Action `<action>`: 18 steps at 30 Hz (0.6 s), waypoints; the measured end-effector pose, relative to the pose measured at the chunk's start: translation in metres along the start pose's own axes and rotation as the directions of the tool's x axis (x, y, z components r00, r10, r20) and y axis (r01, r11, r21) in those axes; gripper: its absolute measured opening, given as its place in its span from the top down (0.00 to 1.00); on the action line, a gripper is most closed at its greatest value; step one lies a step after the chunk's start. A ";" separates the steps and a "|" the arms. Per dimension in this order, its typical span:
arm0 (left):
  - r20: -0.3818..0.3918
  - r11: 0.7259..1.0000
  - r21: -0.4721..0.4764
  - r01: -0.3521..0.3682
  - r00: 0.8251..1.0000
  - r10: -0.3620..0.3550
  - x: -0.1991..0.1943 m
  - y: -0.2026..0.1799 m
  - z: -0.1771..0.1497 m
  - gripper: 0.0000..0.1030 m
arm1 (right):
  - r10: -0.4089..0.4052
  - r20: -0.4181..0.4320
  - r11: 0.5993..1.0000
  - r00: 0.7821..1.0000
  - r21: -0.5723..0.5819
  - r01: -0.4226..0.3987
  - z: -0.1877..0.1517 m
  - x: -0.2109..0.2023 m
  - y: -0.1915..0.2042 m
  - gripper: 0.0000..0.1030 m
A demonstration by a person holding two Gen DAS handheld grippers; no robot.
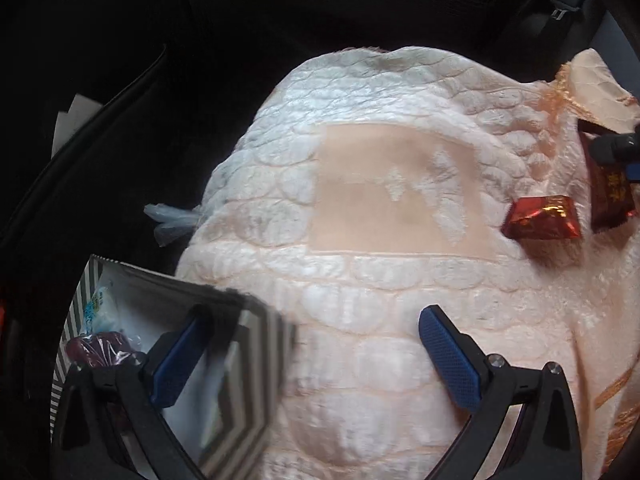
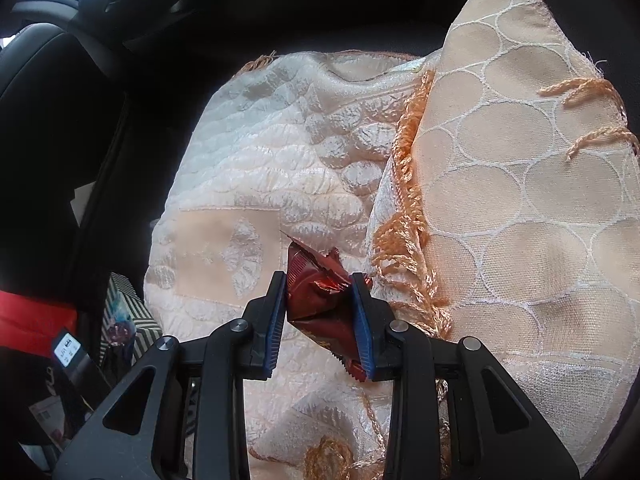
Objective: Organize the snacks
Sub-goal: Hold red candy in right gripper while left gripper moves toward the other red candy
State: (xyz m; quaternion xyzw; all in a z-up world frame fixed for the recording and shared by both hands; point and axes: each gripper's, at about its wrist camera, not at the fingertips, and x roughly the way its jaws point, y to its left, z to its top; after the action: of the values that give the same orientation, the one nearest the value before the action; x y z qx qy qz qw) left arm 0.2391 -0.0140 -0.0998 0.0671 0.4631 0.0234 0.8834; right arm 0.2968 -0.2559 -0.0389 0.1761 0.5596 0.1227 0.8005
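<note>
Striped box (image 1: 256,344): far left, at the left edge of the cloth; my left gripper (image 1: 308,356) has one finger inside its open top and the other outside over the cloth, jaws spread wide, gripping nothing. Wrapped snacks lie inside the box.
Box rim: blurred, so I cannot tell whether my inner pad touches the wall.
Plastic bag twist (image 1: 170,220): pokes out past the cloth's left edge, beyond the box.
Cloth (image 1: 380,240): pale quilted cover, its broad middle bare.
Loose red candy (image 1: 540,218): lies on the cloth toward the right, apart from everything but the held piece beside it.
Dark red snack packet (image 2: 320,300): pinched between the jaws of my right gripper (image 2: 320,320), crumpled, over the cloth.
Fringed fold (image 2: 520,200): rises just right of my right gripper, its orange fringe close to the right finger.
</note>
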 end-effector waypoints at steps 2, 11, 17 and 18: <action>0.003 0.999 -0.030 0.025 1.000 -0.025 -0.004 0.006 0.002 0.00 | -0.002 -0.002 1.000 1.000 -0.003 0.002 0.000 0.000 0.001 0.71; 0.051 0.996 0.089 -0.026 0.998 0.021 -0.012 -0.011 -0.009 0.00 | 0.002 -0.005 1.000 1.000 0.002 -0.002 -0.001 -0.001 -0.002 0.71; 0.070 0.992 0.102 -0.069 0.996 0.062 -0.014 -0.017 -0.013 0.00 | -0.008 -0.015 1.000 1.000 -0.012 0.008 -0.002 0.003 0.002 0.71; 0.063 0.993 0.091 -0.071 0.996 0.066 -0.014 -0.017 -0.015 0.00 | -0.009 -0.016 1.000 1.000 -0.014 0.009 -0.002 0.004 0.003 0.71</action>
State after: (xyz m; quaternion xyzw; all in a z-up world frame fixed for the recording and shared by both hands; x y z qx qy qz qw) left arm 0.2187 -0.0313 -0.0990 0.1249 0.4343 0.0300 0.8916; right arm 0.2963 -0.2508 -0.0417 0.1668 0.5660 0.1244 0.7977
